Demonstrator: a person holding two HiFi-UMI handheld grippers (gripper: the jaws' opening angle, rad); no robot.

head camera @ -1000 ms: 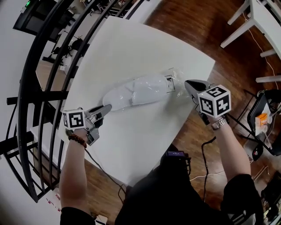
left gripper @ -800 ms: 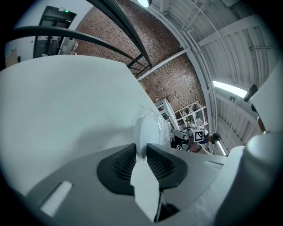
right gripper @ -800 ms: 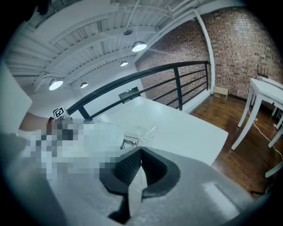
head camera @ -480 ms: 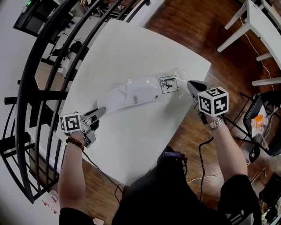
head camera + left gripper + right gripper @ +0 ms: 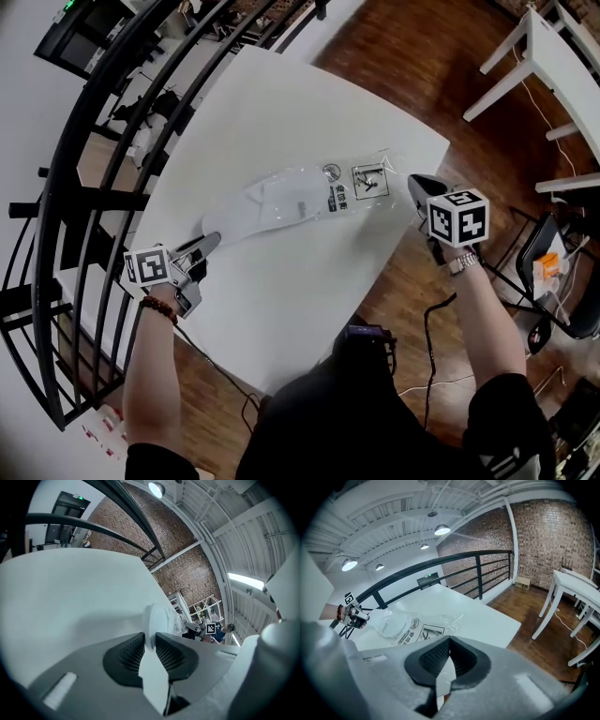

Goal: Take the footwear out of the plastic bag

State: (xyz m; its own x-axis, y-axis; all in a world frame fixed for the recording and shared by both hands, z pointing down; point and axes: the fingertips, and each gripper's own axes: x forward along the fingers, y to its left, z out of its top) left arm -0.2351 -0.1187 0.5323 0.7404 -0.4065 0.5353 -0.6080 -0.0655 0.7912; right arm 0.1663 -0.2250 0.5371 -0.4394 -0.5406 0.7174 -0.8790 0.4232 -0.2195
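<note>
Between my left tongs sits a thin white edge of the footwear, a pale flat slipper. The pads stand only narrowly apart and press on it from both sides. My right tongs are drawn fully together, with a strip of the plastic bag pinched between the pads at the bag's near end.

The slipper and the bag lie stretched in a line between my two hands, across the middle of the white counter. The slipper lies at the left end of that line, its far part under clear film. The end I hold seems to poke out of the bag, though I cannot trace the film's edge there for certain. The right part of the bag lies flat and crinkled, with printed labels showing through it, just beside my right tongs.

Beyond the counter's left edge curves a black railing. To the right is a wooden floor, and a white table stands well apart near the upper corner.
</note>
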